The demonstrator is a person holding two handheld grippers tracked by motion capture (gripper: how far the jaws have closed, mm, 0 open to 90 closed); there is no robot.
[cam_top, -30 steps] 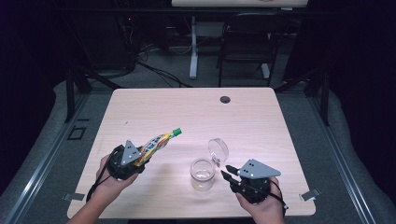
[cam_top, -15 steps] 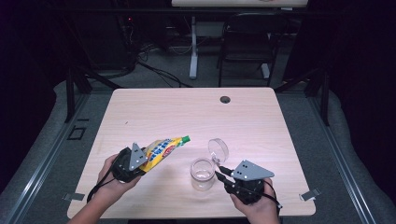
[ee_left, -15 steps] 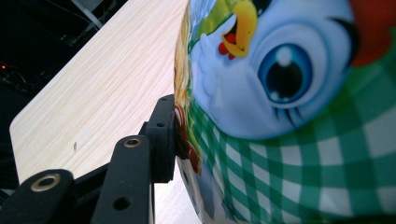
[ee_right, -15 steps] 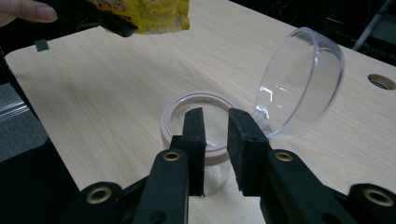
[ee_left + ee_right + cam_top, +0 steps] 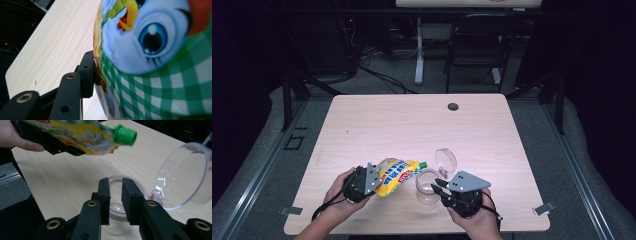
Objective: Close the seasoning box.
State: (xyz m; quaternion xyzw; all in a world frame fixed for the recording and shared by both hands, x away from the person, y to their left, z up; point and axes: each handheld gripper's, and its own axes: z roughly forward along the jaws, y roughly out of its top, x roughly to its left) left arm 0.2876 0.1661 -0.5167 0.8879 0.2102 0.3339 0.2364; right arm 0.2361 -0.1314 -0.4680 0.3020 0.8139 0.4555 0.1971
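We are holding our right gripper (image 5: 438, 186) nearest, its jaws standing a little apart just in front of a clear jar (image 5: 428, 186) near the table's (image 5: 377, 120) front edge, pads not pressing on the rim as far as we can tell. Our left gripper (image 5: 374, 181) is clamping a yellow pouch (image 5: 398, 175), whose green cap (image 5: 423, 164) is pointing toward the jar. The hinged clear lid (image 5: 445, 161) is standing open beyond.

Yellow pouch (image 5: 398, 176) — green cap (image 5: 124, 135), green-white checks — clear jar (image 5: 428, 186).
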